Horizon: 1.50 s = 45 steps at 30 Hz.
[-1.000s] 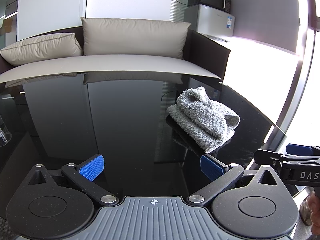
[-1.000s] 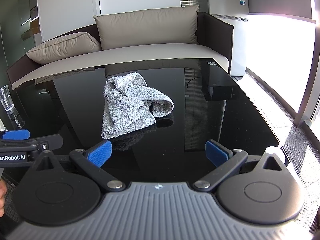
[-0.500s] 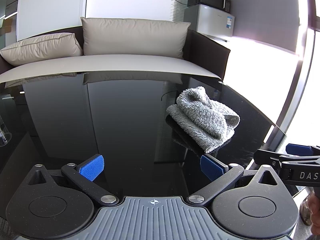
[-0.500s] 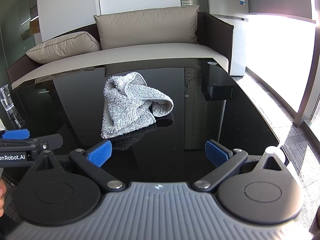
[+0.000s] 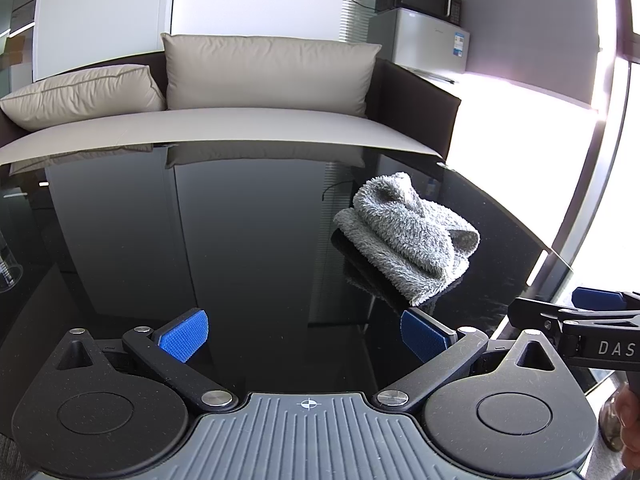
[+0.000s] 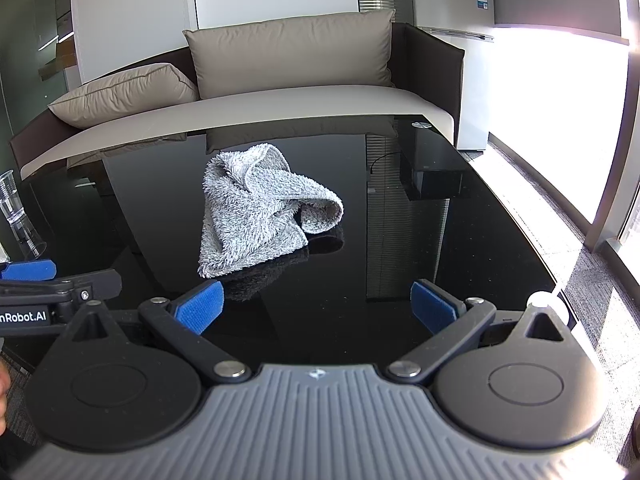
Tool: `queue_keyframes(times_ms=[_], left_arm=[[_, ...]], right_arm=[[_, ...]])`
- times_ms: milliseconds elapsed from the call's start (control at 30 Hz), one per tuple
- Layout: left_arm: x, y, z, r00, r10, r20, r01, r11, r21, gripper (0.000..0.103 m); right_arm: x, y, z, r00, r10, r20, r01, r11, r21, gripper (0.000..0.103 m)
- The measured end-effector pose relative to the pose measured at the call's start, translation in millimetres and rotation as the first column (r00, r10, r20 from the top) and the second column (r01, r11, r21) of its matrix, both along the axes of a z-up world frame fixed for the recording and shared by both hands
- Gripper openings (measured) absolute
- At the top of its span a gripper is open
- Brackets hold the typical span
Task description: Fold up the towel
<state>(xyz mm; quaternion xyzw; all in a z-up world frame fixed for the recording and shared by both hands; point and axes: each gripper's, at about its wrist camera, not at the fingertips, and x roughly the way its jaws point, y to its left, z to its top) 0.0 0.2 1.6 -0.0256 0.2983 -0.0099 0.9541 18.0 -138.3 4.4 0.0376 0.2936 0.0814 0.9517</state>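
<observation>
A grey fluffy towel (image 5: 412,236) lies crumpled in a loose heap on the glossy black table (image 5: 224,232). In the right wrist view the same towel (image 6: 260,208) sits ahead and left of centre. My left gripper (image 5: 304,336) is open, its blue pads wide apart, and the towel lies ahead to its right. My right gripper (image 6: 316,306) is open too, nothing between its pads; the towel's near corner lies just beyond its left pad. Each gripper shows at the edge of the other's view.
A sofa (image 5: 248,120) with beige cushions stands behind the table's far edge. A clear plastic cup (image 6: 16,216) stands at the table's left side. A small fridge (image 6: 452,0) with a microwave stands at the back right. The table's right edge (image 5: 536,236) is near a bright window.
</observation>
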Motion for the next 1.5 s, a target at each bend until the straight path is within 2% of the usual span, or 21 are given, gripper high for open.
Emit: queue_keyframes(times_ms=[300, 767, 867, 933, 1067, 1500], left_arm=[[4, 5, 2, 1.0, 0.002, -0.005, -0.003, 1.0, -0.023, 0.102], [30, 14, 8, 0.999, -0.038, -0.012, 0.038, 0.998, -0.05, 0.102], [37, 15, 9, 0.999, -0.052, -0.012, 0.052, 0.997, -0.053, 0.102], [42, 15, 10, 0.998, -0.058, -0.009, 0.058, 0.997, -0.058, 0.102], [53, 15, 9, 0.998, -0.069, -0.009, 0.068, 0.995, -0.07, 0.102], [79, 6, 5, 0.992, -0.124, -0.024, 0.122, 0.991, -0.056, 0.102]], right_arm=[[6, -3, 2, 1.0, -0.024, 0.005, 0.023, 0.999, 0.023, 0.102], [46, 7, 2, 0.999, 0.021, 0.05, -0.023, 0.999, 0.046, 0.102], [57, 5, 1, 0.999, 0.014, 0.044, -0.017, 0.998, 0.068, 0.095], [65, 3, 0, 0.999, 0.013, 0.029, -0.016, 0.996, 0.088, 0.085], [79, 1, -2, 1.0, 0.016, 0.013, -0.018, 0.994, 0.106, 0.078], [119, 5, -12, 0.999, 0.032, -0.039, -0.029, 0.996, 0.083, 0.05]])
